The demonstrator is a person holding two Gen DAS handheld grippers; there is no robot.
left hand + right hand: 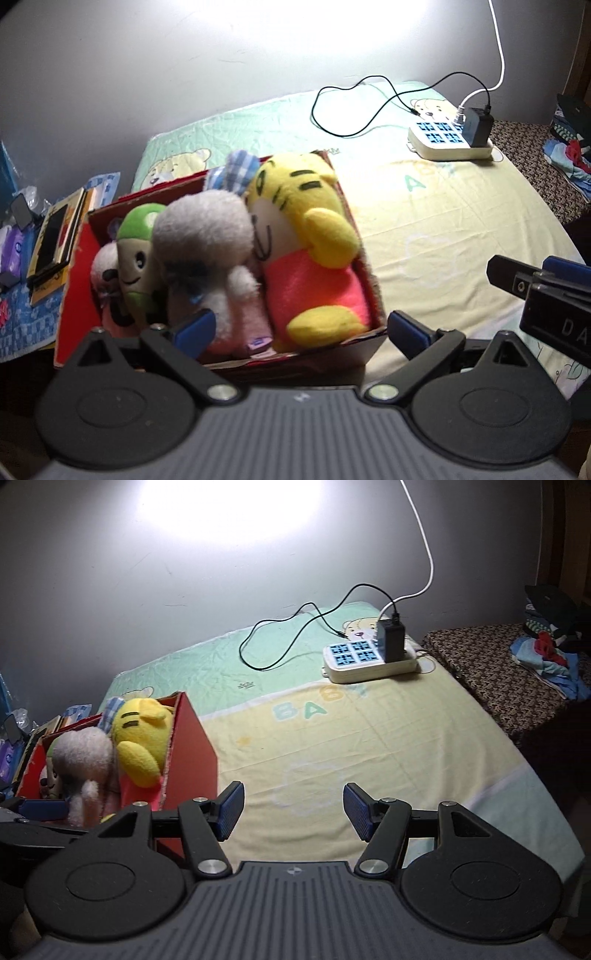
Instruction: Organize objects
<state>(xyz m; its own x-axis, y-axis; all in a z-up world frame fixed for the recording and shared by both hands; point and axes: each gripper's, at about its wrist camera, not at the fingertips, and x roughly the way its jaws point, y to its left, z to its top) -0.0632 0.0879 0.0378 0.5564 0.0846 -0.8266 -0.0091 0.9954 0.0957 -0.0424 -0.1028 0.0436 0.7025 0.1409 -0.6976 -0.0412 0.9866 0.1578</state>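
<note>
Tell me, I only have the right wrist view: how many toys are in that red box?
Observer: The left wrist view looks down into the red box. Four are clear: a yellow tiger, a grey fluffy toy, a green-capped one and a small white one.
Operator: Is the left hand-held gripper holding any of them?
Observer: No. The left hand-held gripper is open over the near edge of the box, its pads pressing nothing.
Operator: Anything left of the box that I cannot make out?
Observer: Yes, a stack of books lies on a blue patterned cloth.
</note>
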